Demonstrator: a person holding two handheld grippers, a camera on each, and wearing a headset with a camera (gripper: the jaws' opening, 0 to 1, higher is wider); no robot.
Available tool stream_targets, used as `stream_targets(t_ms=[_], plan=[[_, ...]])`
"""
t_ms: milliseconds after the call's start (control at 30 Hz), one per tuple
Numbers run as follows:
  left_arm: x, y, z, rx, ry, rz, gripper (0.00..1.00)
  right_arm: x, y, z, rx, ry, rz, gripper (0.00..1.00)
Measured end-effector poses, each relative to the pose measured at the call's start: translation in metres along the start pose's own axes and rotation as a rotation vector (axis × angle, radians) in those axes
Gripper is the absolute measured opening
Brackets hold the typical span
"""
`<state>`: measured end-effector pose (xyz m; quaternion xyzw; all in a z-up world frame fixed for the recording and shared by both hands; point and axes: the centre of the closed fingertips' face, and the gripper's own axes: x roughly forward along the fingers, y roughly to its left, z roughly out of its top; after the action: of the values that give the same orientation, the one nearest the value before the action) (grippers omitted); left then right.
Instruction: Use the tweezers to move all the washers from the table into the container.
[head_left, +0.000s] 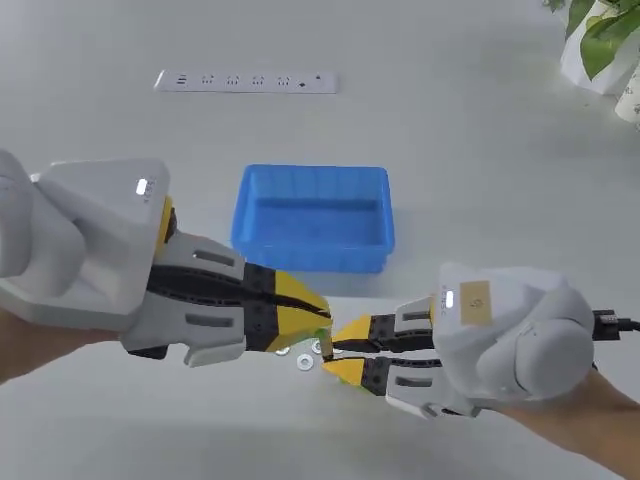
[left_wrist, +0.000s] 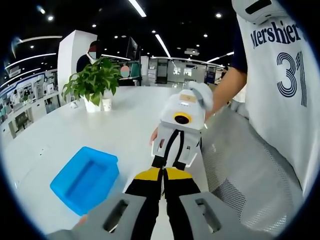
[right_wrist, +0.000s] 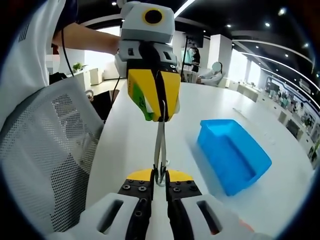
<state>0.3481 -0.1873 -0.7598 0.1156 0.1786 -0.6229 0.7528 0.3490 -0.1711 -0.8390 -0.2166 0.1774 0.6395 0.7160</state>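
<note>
Silver tweezers (right_wrist: 160, 145) run straight between the two grippers, which meet tip to tip. My left gripper (head_left: 322, 322), the one facing the camera in the right gripper view (right_wrist: 161, 117), is shut on their far end. Shut on the near end is my right gripper (right_wrist: 159, 176), which comes in from the right in the head view (head_left: 336, 350). Small silver washers (head_left: 305, 362) lie on the white table just under the jaw tips. The blue container (head_left: 313, 215) stands open behind them; it is also in the gripper views (right_wrist: 235, 155) (left_wrist: 82, 180).
A white power strip (head_left: 247, 82) lies at the back of the table. A potted plant (head_left: 600, 40) stands at the back right corner. A mesh chair (right_wrist: 50, 150) stands by the table edge, next to the person.
</note>
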Motion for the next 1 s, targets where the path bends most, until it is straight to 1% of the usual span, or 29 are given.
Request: stream_targets(t_ms=[167, 267, 400, 600, 800, 967, 1000], plan=[[-0.007, 0.003, 0.012, 0.028, -0.002, 0.009, 0.05, -0.007, -0.005, 0.011, -0.028, -0.01, -0.013, 0.09], [-0.009, 0.004, 0.022, 0.05, -0.008, 0.01, 0.05, -0.013, -0.009, 0.019, -0.036, -0.023, -0.028, 0.09], [-0.011, 0.005, 0.031, 0.069, -0.014, 0.005, 0.05, -0.019, -0.013, 0.026, -0.061, -0.019, -0.041, 0.09], [-0.015, 0.01, 0.046, 0.11, -0.007, -0.008, 0.05, -0.026, -0.023, 0.038, -0.092, -0.022, -0.057, 0.09], [-0.018, 0.02, 0.06, 0.158, -0.011, -0.005, 0.05, -0.031, -0.039, 0.05, -0.128, -0.023, -0.083, 0.1], [-0.024, 0.036, 0.069, 0.179, -0.017, 0.01, 0.05, -0.029, -0.056, 0.062, -0.155, -0.031, -0.1, 0.1], [-0.025, 0.038, 0.07, 0.183, -0.018, 0.013, 0.05, -0.029, -0.059, 0.063, -0.158, -0.032, -0.102, 0.1]])
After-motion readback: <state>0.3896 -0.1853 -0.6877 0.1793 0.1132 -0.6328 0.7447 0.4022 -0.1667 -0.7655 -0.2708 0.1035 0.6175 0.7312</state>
